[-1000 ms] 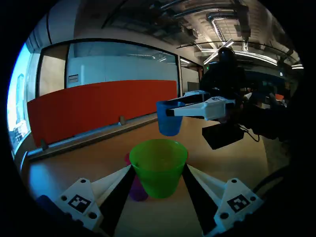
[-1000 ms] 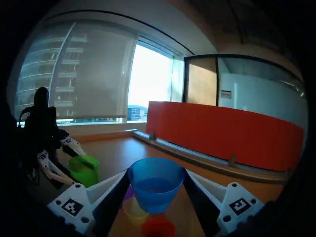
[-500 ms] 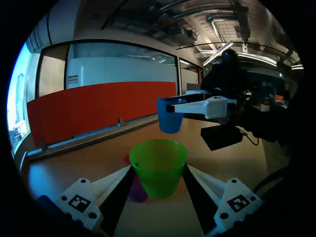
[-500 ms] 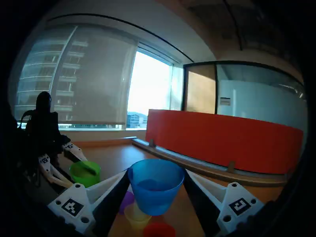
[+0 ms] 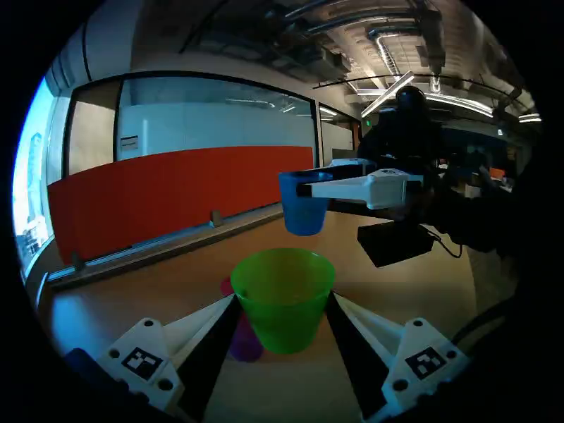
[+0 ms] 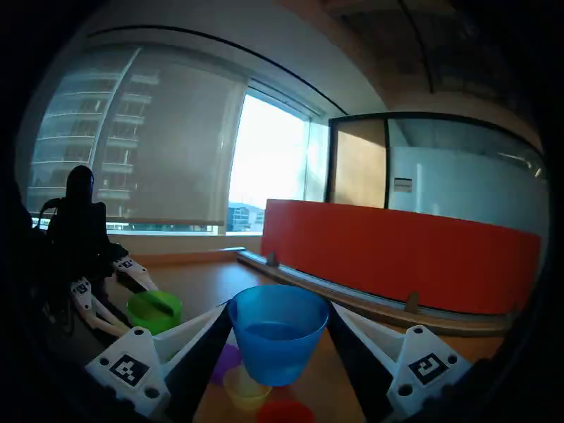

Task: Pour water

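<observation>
Cups in both grippers: the left gripper [image 5: 283, 297] is squeezing a green cup [image 5: 283, 321] between both fingers and holding it upright above the table [image 5: 162, 289], can't tell if anything's inside it. The right gripper [image 6: 279, 310] is clamping a blue cup [image 6: 276, 352] the same way, also upright, and water [image 6: 275, 330] is showing inside it, well below the rim. In the left gripper view the blue cup is hanging higher than the green one, farther off and a bit to the right, not touching it, with a person's dark arm [image 5: 472, 218] reaching in behind that gripper. Down on the table a purple cup [image 5: 244, 340] is peeking out just beside the green cup's left side. In the right gripper view a yellow cup [image 6: 245, 386] and a red cup [image 6: 282, 410] are sitting below the blue one, near the purple. An orange partition [image 5: 176, 190] is running along the table's far edge
</observation>
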Demonstrator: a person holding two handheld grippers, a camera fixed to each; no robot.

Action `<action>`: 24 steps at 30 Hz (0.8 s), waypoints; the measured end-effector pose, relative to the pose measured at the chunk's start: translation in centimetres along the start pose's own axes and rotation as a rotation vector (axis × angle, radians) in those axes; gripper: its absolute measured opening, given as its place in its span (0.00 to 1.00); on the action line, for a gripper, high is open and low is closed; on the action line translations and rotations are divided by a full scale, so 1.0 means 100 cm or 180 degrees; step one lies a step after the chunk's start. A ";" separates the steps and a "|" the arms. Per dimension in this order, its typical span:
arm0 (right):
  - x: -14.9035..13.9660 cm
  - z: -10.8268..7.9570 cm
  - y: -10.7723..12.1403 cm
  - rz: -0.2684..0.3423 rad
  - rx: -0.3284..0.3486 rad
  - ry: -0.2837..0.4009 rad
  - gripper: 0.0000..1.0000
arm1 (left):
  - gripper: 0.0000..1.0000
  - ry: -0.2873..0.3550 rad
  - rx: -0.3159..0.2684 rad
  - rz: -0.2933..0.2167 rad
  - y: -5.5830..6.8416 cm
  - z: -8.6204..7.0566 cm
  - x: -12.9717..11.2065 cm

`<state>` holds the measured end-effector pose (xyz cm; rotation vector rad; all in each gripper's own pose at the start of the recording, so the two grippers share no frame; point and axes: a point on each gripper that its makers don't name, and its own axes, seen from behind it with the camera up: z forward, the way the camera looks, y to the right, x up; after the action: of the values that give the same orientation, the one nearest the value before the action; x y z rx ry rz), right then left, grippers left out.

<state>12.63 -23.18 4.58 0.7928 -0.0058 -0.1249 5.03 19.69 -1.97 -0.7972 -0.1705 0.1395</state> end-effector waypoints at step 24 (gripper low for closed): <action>0.000 -0.004 -0.009 -0.0330 0.0186 -0.0130 0.93 | 0.83 -0.0061 -0.0098 0.0005 0.005 0.000 -0.011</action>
<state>12.55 -23.52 3.64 0.8491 -0.0068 -0.2400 3.94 19.86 -2.40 -0.8268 -0.1904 0.1462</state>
